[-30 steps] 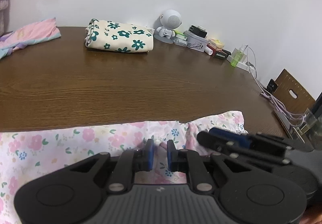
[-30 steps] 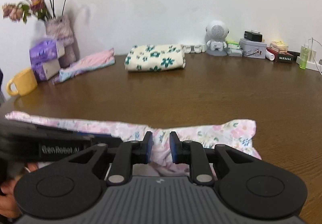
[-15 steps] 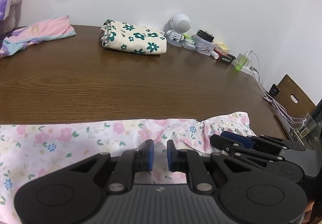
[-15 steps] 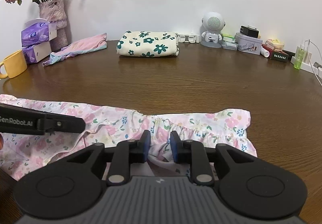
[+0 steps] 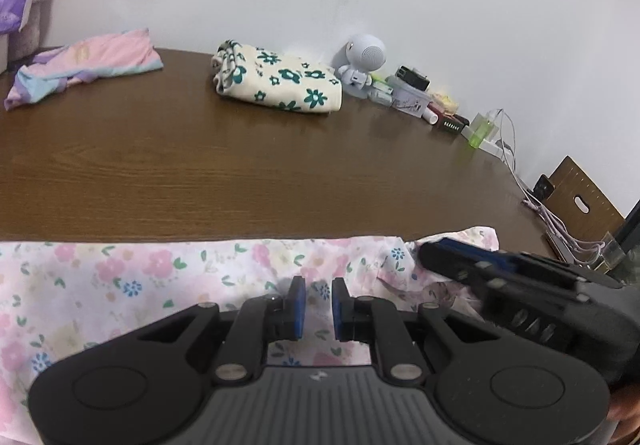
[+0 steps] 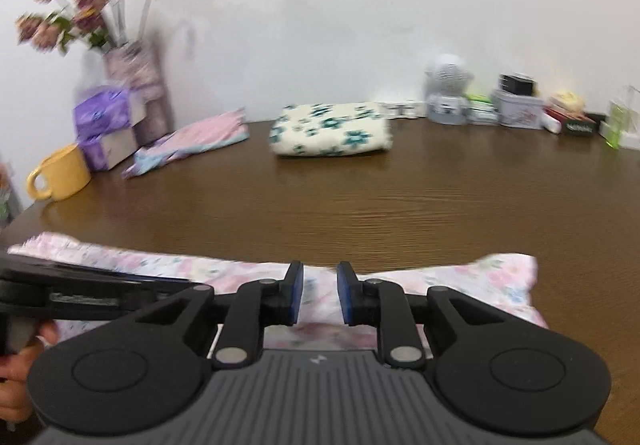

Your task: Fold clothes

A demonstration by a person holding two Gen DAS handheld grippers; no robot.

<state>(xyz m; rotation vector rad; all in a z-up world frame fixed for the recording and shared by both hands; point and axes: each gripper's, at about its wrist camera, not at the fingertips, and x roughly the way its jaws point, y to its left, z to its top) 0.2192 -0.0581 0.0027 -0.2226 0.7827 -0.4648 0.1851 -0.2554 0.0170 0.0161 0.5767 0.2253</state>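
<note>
- A brown wooden table (image 5: 240, 173) against a white wall is serving as the folding surface.
- The pink floral garment (image 5: 120, 285) is lying along the near edge, spread wide.
- The left gripper (image 5: 316, 305) is pinching its fabric, jaws nearly closed.
- The right gripper (image 6: 320, 295) is likewise clamping a gathered fold, apparently so both can carry one edge over.
- A folded green-flowered garment (image 6: 330, 131) is resting at the far side, out of the way.

Brown wood table (image 5: 240, 173) w/ floral garment (image 5: 120, 285), folded cloth (image 5: 280, 85), mug (image 6: 60, 173).
</note>
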